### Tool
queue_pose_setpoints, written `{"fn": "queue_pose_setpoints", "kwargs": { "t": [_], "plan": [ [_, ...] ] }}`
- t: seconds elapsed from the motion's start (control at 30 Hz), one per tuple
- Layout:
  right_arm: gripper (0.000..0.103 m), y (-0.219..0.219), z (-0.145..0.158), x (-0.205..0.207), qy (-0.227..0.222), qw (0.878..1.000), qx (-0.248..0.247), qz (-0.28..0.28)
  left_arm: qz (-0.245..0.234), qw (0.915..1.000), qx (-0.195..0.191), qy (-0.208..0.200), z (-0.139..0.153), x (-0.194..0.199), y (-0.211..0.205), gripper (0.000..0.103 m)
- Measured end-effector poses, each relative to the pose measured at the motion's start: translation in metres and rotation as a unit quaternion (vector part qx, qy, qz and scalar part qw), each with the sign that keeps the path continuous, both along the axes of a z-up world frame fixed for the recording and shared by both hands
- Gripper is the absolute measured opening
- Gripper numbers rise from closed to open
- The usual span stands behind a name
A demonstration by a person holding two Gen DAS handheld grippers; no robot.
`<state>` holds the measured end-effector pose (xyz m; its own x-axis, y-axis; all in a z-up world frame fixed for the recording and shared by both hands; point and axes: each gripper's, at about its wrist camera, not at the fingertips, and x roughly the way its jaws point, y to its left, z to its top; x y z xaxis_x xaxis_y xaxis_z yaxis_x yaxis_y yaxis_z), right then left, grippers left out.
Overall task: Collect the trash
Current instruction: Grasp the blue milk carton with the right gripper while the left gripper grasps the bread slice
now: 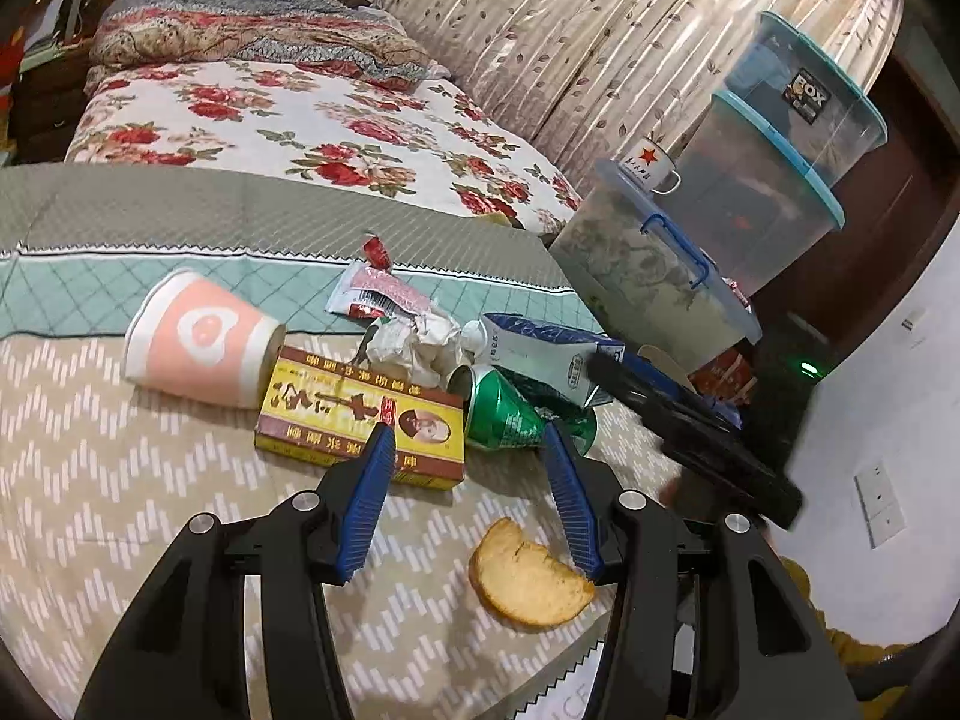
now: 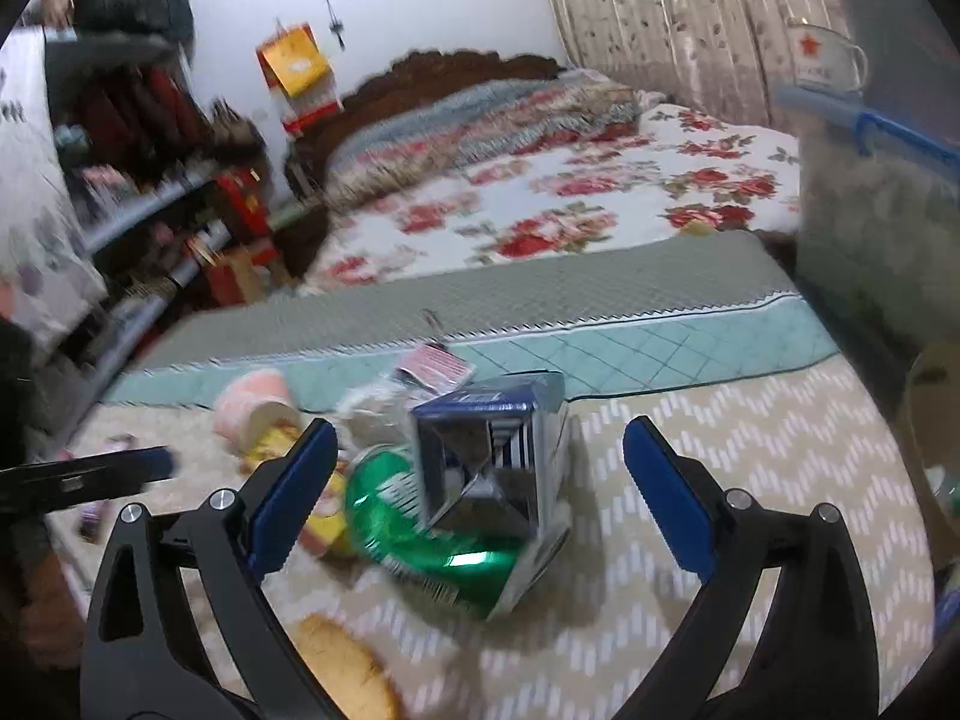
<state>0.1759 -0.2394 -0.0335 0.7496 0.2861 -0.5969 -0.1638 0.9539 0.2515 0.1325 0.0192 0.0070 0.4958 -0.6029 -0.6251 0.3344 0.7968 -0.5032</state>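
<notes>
Trash lies on a patterned cloth: a pink paper cup (image 1: 201, 339) on its side, a yellow-red box (image 1: 360, 414), a crushed green can (image 1: 501, 411), crumpled paper (image 1: 414, 342), a red wrapper (image 1: 375, 294), a blue-white carton (image 1: 540, 354) and a bread piece (image 1: 528, 576). My left gripper (image 1: 468, 438) is open, over the box and can. My right gripper (image 2: 480, 444) is open, its fingers on either side of the carton (image 2: 498, 456), which lies on the can (image 2: 420, 528). The right gripper also shows as a dark arm in the left wrist view (image 1: 690, 426).
A bed with a floral cover (image 1: 312, 126) lies behind. Stacked clear storage boxes (image 1: 774, 162) with a white mug (image 1: 651, 168) on one stand at the right. Shelves with clutter (image 2: 150, 180) stand at the left. Curtains (image 1: 570, 30) hang at the back.
</notes>
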Motion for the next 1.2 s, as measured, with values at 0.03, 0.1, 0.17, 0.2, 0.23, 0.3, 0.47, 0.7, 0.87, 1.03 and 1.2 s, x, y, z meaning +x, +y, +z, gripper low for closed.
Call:
{"fn": "queue_pose_setpoints", "kwargs": {
  "t": [0.03, 0.1, 0.17, 0.2, 0.23, 0.3, 0.47, 0.7, 0.87, 1.03, 1.2],
  "plan": [
    [0.095, 0.002, -0.004, 0.006, 0.010, 1.000, -0.009, -0.003, -0.001, 1.0000, -0.003, 0.000, -0.001, -0.001, 0.000, 0.049],
    [0.062, -0.001, -0.011, 0.009, 0.026, 1.000, 0.001, -0.003, -0.009, 0.9999, -0.008, 0.001, -0.003, -0.002, 0.000, 0.049],
    [0.056, -0.015, -0.012, 0.008, 0.035, 0.999, 0.032, -0.012, -0.018, 0.9998, -0.008, 0.003, -0.006, -0.002, -0.008, 0.049],
    [0.056, -0.021, -0.013, 0.008, 0.032, 0.998, 0.042, -0.020, -0.025, 0.9996, -0.007, 0.005, -0.008, -0.002, -0.011, 0.049],
    [0.055, -0.032, -0.013, 0.003, 0.026, 0.998, 0.050, -0.033, -0.030, 0.9995, -0.007, 0.007, -0.009, -0.002, -0.014, 0.049],
    [0.055, -0.051, -0.013, -0.007, 0.016, 0.996, 0.066, -0.059, -0.040, 0.9991, -0.008, 0.011, -0.013, -0.002, -0.022, 0.049],
    [0.054, -0.087, -0.024, -0.030, 0.027, 0.990, 0.106, -0.086, -0.072, 0.9969, -0.013, 0.028, -0.021, -0.003, -0.046, 0.049],
    [0.053, -0.077, -0.031, -0.064, 0.031, 0.989, 0.143, -0.008, -0.098, 0.9942, -0.004, 0.045, -0.029, -0.005, -0.072, 0.049],
    [0.053, -0.063, -0.039, -0.094, 0.045, 0.989, 0.137, 0.022, -0.089, 0.9949, -0.004, 0.049, -0.031, -0.005, -0.066, 0.050],
    [0.053, -0.070, -0.043, -0.114, 0.035, 0.990, 0.135, 0.004, -0.077, 0.9952, -0.001, 0.060, -0.038, -0.003, -0.059, 0.050],
    [0.053, -0.070, -0.045, -0.113, 0.027, 0.996, 0.083, -0.023, -0.073, 0.9947, 0.005, 0.072, -0.047, -0.005, -0.055, 0.055]
  ]
}}
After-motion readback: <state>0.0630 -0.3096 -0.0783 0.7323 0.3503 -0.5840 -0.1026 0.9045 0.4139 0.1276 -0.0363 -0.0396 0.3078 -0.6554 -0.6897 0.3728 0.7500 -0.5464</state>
